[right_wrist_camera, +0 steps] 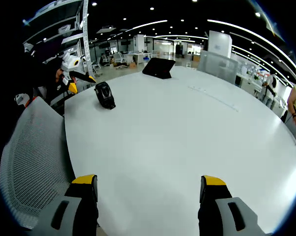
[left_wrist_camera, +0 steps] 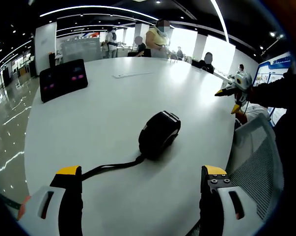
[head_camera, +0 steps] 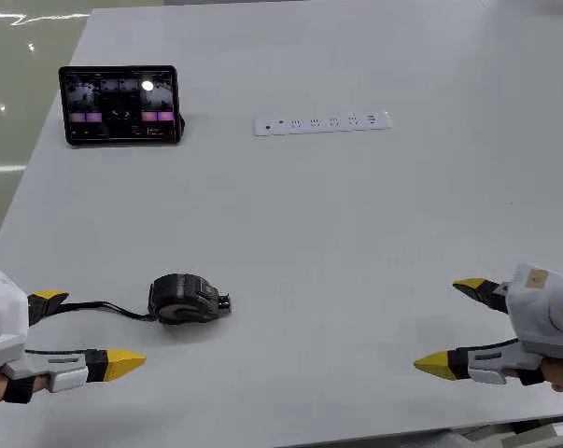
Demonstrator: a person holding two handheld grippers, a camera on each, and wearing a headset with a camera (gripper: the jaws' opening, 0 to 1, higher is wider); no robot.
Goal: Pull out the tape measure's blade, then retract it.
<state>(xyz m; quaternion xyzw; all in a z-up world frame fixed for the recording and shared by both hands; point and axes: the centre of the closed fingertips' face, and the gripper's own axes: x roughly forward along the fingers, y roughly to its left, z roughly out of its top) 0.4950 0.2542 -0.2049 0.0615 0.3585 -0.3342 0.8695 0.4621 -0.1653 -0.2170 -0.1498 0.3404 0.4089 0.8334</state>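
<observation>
A black tape measure (head_camera: 186, 299) lies on the white table (head_camera: 337, 215), its black wrist strap (head_camera: 99, 308) trailing left. My left gripper (head_camera: 87, 329) stands open just left of it, the strap running between its yellow-tipped jaws. The left gripper view has the tape measure (left_wrist_camera: 159, 133) a short way ahead of the left gripper (left_wrist_camera: 142, 172). My right gripper (head_camera: 458, 322) is open at the table's front right, far from the tape measure, with nothing between its jaws. From the right gripper (right_wrist_camera: 146, 183), the tape measure (right_wrist_camera: 104, 95) lies far off at the upper left.
A dark tablet (head_camera: 120, 104) stands propped at the back left. A white power strip (head_camera: 323, 122) lies at the back centre. A mesh chair back (right_wrist_camera: 30, 157) stands by the table's near edge. Several people (left_wrist_camera: 157, 37) are beyond the far side.
</observation>
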